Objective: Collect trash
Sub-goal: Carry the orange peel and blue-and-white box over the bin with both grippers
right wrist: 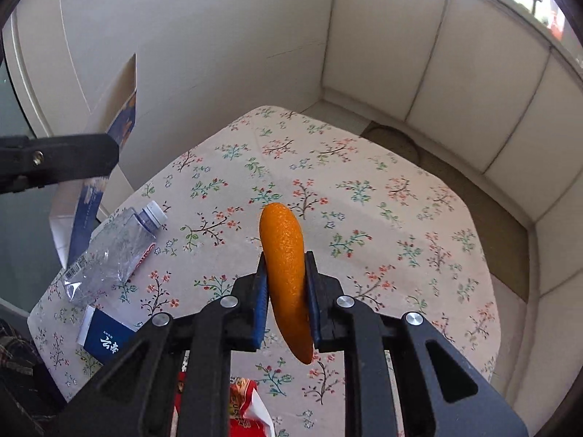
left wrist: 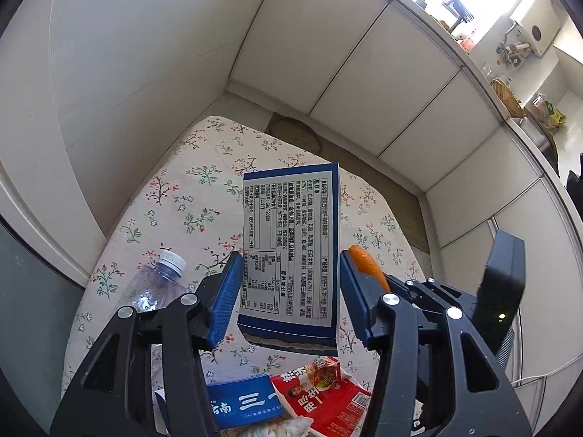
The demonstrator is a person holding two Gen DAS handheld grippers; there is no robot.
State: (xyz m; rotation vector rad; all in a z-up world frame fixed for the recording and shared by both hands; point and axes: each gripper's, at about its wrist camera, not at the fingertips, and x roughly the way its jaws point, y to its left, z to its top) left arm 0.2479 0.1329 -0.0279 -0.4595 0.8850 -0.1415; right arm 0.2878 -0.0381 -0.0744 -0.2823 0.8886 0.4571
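Nearest the right wrist lens, the right hand-held gripper (right wrist: 285,284) is clenched on an orange peel (right wrist: 286,276), lifted clear of the floral counter (right wrist: 382,218); only this view shows the peel whole; at nine o'clock the left one's arm crosses before its box. From the left wrist view, the left hand-held gripper (left wrist: 289,284) is grasping a blue printed box (left wrist: 291,251), which hides the counter's middle; a red wrapper (left wrist: 324,393) and blue carton (left wrist: 240,404) lie at six o'clock; farther, at nine o'clock, a crushed bottle (left wrist: 153,287).

Red packet (left wrist: 324,397) cut off below
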